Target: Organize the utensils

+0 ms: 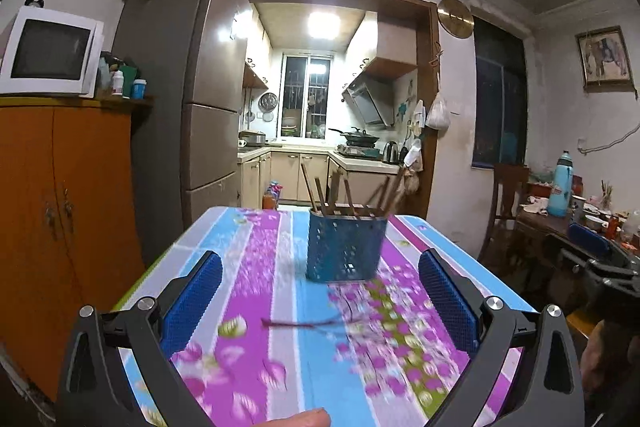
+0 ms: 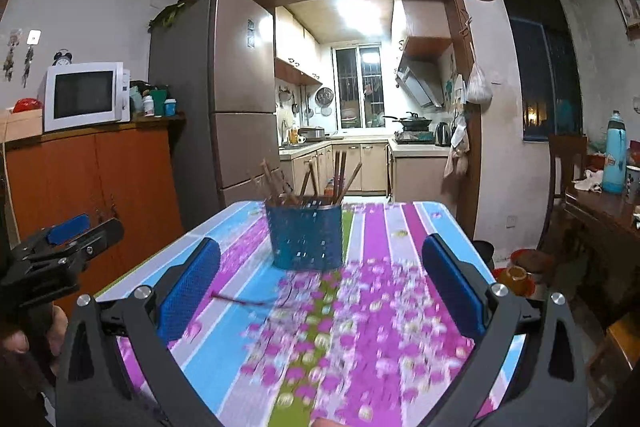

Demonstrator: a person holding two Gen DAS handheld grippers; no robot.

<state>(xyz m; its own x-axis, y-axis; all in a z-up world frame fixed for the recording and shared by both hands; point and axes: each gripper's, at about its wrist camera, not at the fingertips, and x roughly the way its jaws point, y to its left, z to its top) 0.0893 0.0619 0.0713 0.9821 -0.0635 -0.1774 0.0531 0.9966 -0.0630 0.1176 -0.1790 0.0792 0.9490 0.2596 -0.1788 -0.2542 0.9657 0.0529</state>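
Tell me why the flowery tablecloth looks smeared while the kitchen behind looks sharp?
Left wrist view: the tablecloth and blue basket streak with motion blur, the bright kitchen light glares. Right wrist view: same near smear; the fisheye lens bends the fridge.

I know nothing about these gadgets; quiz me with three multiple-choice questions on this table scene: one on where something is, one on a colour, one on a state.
1. Where does the single loose chopstick lie?
A. on the tablecloth, nearer than the holder
B. inside the holder
C. on the floor

2. What colour is the perforated utensil holder?
A. red
B. blue
C. white

3. How do the left gripper and right gripper stand?
A. both shut
B. both open, empty
C. one gripping a chopstick

Answers: 1 A, it rests flat on the floral tablecloth; 2 B, its walls are blue; 3 B, the blue pads stand wide apart.
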